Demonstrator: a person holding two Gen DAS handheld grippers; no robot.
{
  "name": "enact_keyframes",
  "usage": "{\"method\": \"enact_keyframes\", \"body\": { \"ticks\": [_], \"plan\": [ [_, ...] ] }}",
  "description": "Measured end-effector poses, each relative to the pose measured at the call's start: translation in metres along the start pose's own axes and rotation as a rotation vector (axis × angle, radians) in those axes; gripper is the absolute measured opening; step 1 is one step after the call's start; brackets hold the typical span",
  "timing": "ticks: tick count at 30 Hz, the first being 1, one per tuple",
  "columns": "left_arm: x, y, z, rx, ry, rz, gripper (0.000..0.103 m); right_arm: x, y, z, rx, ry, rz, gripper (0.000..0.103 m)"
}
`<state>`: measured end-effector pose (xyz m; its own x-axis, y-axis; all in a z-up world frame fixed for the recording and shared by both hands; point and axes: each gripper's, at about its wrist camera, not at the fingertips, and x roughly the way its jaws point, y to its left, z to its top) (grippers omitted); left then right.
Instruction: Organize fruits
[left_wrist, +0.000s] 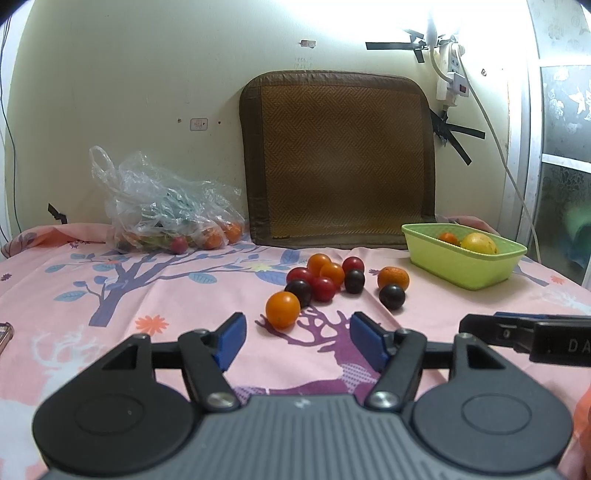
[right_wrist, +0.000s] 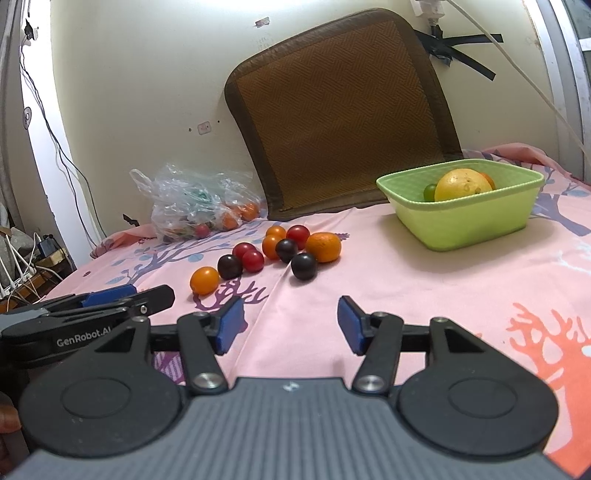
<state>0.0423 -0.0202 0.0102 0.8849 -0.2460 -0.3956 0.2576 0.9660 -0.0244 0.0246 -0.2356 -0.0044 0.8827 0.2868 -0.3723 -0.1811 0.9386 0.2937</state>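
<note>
Hovering low over the pink patterned cloth (left_wrist: 192, 295), the left gripper (left_wrist: 297, 338) has its blue-padded fingers (left_wrist: 231, 341) spread wide with nothing between them. Just ahead of it sits a lone orange fruit (left_wrist: 282, 309), the nearest of the loose pile. Behind that one, a cluster of red, orange and dark purple fruits (left_wrist: 325, 278) lies bunched together, with a mandarin (left_wrist: 393, 277) and a dark plum (left_wrist: 391, 296) touching a little to the right. Off to the right stands the green basket (right_wrist: 461, 221), already carrying a big yellow fruit (right_wrist: 463, 184), a small green one and an orange one behind it. The right gripper (right_wrist: 291, 325) is also gaping wide and empty, hanging above bare cloth, well short of the pile. Over by the wall, a clear plastic bag (left_wrist: 166, 206) holds more fruit beside a brown woven cushion (left_wrist: 340, 158).
</note>
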Motion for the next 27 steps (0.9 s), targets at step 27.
{"method": "enact_keyframes", "body": {
  "ticks": [27],
  "plan": [
    [0.0001,0.0009,0.0005,-0.018,-0.003,-0.005,0.064,-0.0006,0.0046,-0.0009,-0.003,-0.008,0.002,0.06]
  ]
}}
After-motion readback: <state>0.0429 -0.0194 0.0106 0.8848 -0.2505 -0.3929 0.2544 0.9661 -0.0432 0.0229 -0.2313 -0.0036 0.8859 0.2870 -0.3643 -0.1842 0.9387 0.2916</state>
